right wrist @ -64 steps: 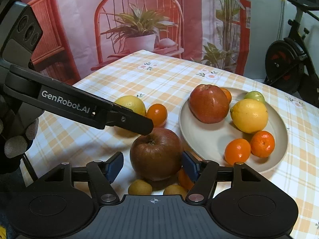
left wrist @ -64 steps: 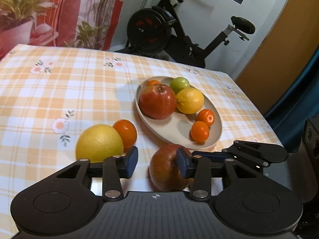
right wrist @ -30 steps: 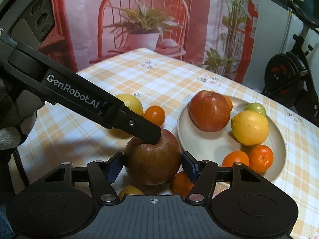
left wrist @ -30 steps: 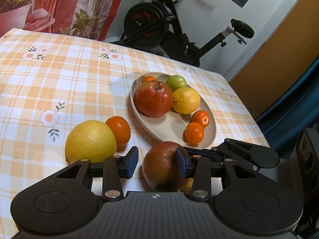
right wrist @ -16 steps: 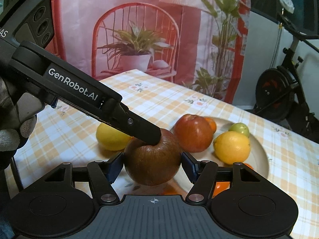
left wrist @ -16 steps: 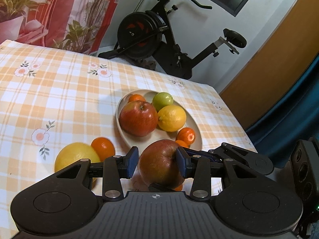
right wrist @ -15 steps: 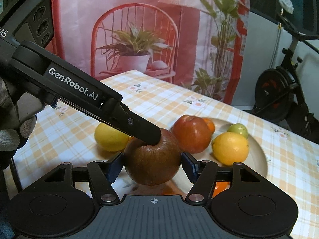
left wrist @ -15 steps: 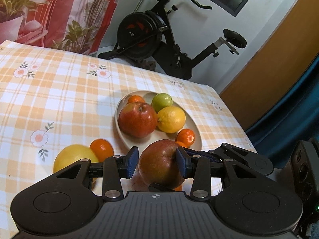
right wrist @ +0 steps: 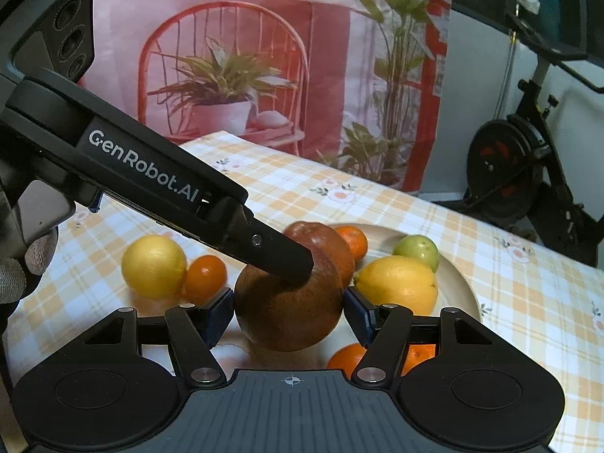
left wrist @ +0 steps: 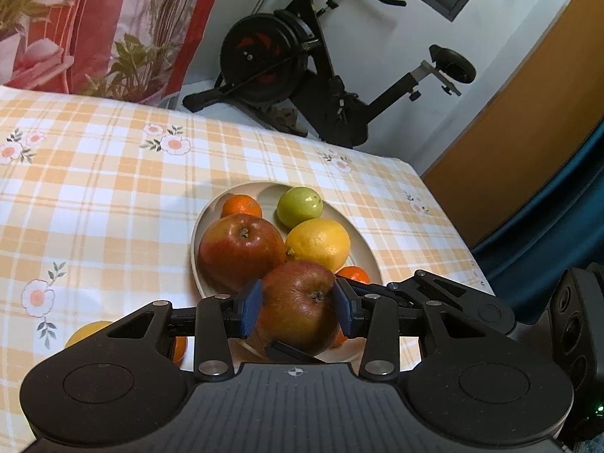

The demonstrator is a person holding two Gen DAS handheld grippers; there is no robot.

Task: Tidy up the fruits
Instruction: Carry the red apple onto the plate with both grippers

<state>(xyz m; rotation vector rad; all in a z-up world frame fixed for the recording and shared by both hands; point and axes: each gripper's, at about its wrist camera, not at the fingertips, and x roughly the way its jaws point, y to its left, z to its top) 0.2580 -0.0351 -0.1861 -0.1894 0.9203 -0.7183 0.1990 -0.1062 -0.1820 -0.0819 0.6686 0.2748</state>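
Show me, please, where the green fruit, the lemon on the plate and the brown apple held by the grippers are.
green fruit (left wrist: 300, 207), left wrist view, middle of its top side.
lemon (left wrist: 319, 243), left wrist view, centre of its yellow skin.
brown apple (right wrist: 290, 315), right wrist view, front of its skin, below the black finger.

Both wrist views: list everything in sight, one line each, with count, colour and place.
held apple: one, brownish red, between both grippers, above the plate's near edge
plate: one, cream, on the tablecloth
plate apple: one, red, on the plate
lemon: one, yellow, on the plate
green fruit: one, plate's far side
mandarins: at least three, orange, on the plate
loose citrus: one yellow, one orange beside it, on the cloth
tablecloth: orange check
exercise bike: black, behind the table
left gripper: clamping the apple
right gripper: clamping the apple
gloved hand: grey, holding the left gripper
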